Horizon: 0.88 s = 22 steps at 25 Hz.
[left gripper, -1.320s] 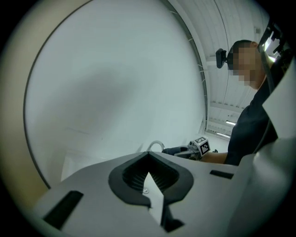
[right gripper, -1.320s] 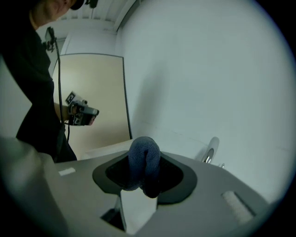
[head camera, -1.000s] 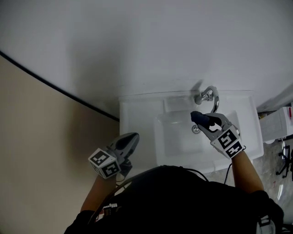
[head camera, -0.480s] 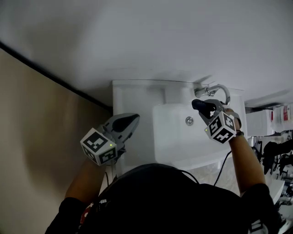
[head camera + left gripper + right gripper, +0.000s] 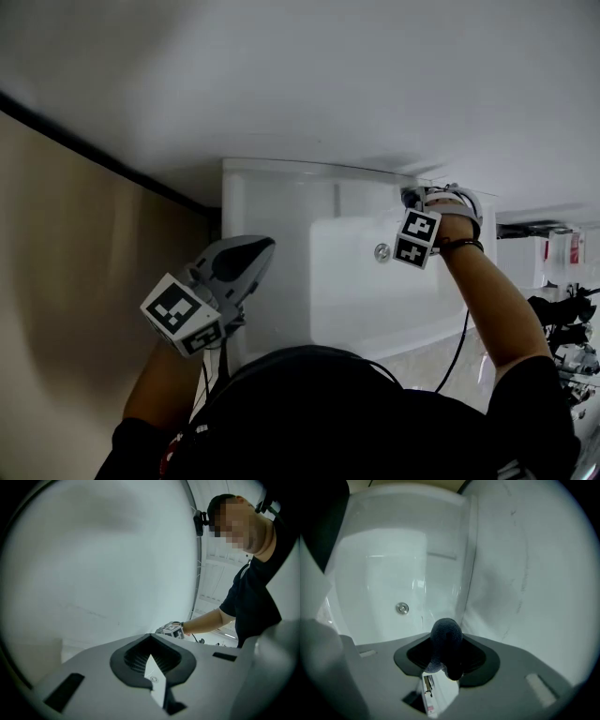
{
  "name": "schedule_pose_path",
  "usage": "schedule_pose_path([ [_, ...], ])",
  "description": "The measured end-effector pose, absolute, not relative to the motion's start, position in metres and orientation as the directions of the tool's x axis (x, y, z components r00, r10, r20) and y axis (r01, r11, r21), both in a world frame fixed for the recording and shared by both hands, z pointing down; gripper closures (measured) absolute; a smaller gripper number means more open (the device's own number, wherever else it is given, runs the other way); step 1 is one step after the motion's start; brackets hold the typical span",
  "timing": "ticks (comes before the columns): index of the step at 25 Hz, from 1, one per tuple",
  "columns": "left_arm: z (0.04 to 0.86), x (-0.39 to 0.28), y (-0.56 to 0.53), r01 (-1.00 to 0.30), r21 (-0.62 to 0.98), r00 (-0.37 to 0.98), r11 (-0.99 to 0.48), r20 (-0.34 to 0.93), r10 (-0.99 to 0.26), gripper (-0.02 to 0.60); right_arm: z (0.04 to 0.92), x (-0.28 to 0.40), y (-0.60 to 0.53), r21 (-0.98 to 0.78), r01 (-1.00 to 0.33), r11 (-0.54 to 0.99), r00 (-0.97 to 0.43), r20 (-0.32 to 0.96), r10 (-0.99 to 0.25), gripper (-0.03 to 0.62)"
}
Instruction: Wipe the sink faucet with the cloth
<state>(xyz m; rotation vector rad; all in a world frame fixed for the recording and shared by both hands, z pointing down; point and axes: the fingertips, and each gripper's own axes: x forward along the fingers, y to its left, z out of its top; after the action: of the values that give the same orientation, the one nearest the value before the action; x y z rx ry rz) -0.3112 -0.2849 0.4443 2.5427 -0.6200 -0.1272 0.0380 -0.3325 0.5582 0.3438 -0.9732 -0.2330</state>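
Right gripper [image 5: 419, 200] nearer half-hidden faucet [image 5: 468, 195], jaws tight on cloth [image 5: 446, 641]; left gripper [image 5: 249, 257] jaws together.

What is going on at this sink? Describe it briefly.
A person stands over a white sink, a tool in each hand. The right tool grips a dark cloth up by the faucet at the sink's back. The left tool is shut and empty, held over the sink's left edge.

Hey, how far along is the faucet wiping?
Done: the cloth is gripped in the right tongs. In hand: those tongs are up at the faucet, at the back of the sink. Left: the wipe itself; no contact shows. The left tongs idle, shut.
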Motion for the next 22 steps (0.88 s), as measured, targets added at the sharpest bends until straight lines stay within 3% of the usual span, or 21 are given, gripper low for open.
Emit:
schedule_pose_path([
  [5, 0.457, -0.311, -0.286, -0.390, 0.535, 0.894, -0.750, 0.023, -0.448, 0.589, 0.588, 0.068, -0.347, 0.318, 0.122, 0.940, 0.673, 0.670, -0.313, 0.451],
  [11, 0.461, -0.313, -0.288, -0.388, 0.550, 0.891, -0.739, 0.017, -0.454, 0.589, 0.611, 0.088, -0.352, 0.263, 0.118, 0.957, 0.751, 0.607, -0.260, 0.442],
  [22, 0.469, -0.314, -0.289, -0.402, 0.557, 0.888, -0.727, 0.045, -0.458, 0.589, 0.670, 0.095, -0.355, 0.223, 0.090, 0.971, 0.725, 0.654, -0.218, 0.434],
])
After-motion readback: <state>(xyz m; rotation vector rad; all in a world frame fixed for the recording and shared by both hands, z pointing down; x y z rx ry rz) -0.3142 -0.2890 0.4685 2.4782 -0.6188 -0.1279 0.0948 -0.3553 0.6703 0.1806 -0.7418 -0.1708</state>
